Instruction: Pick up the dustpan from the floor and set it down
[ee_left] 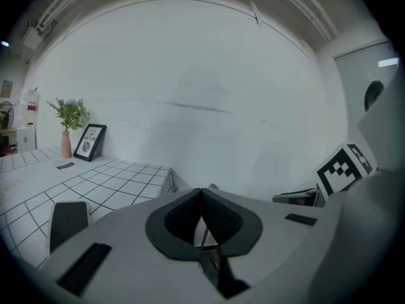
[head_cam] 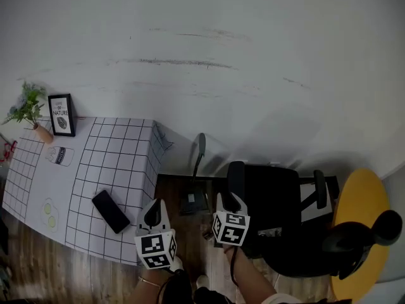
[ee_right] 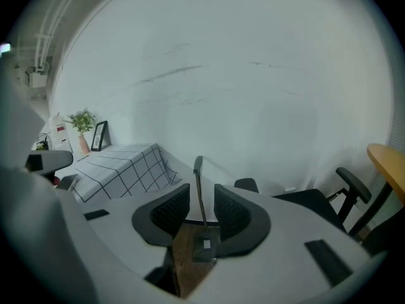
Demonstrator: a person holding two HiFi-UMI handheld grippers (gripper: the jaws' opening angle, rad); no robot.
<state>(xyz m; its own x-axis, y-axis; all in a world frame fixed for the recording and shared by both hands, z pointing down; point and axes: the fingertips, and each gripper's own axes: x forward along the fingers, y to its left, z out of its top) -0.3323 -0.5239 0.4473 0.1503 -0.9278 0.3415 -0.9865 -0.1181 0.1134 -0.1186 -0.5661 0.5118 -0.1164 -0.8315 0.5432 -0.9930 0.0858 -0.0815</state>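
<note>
- The dustpan [head_cam: 192,200] stands on the dark wooden floor [head_cam: 168,192] just below centre frame in the head view. Its long thin handle rises upright towards the white wall [head_cam: 209,43].
- It sits in the gap between a table [head_cam: 120,151] draped in a white grid-pattern cloth, at left, and a black office chair [head_cam: 278,201], at right.
- The left gripper [head_cam: 154,208] hangs at lower centre, just left of the dustpan. In the left gripper view its claw [ee_left: 202,192] is clenched, pad tips pressed together, with nothing held.
- The right gripper [head_cam: 226,199] hangs just right of the dustpan, beside the chair's armrest. In the right gripper view its claw [ee_right: 201,189] is released. The dustpan [ee_right: 204,249] appears through the gap, its handle lined up between the pads and touching neither.
- On the table, a dark phone [head_cam: 111,211] lies near the front edge. A framed picture [head_cam: 61,114] and a small plant [head_cam: 26,106] in a vase stand at the far corner, at upper left.
- A round yellow tabletop [head_cam: 361,201] fills the lower right edge of the head view.
</note>
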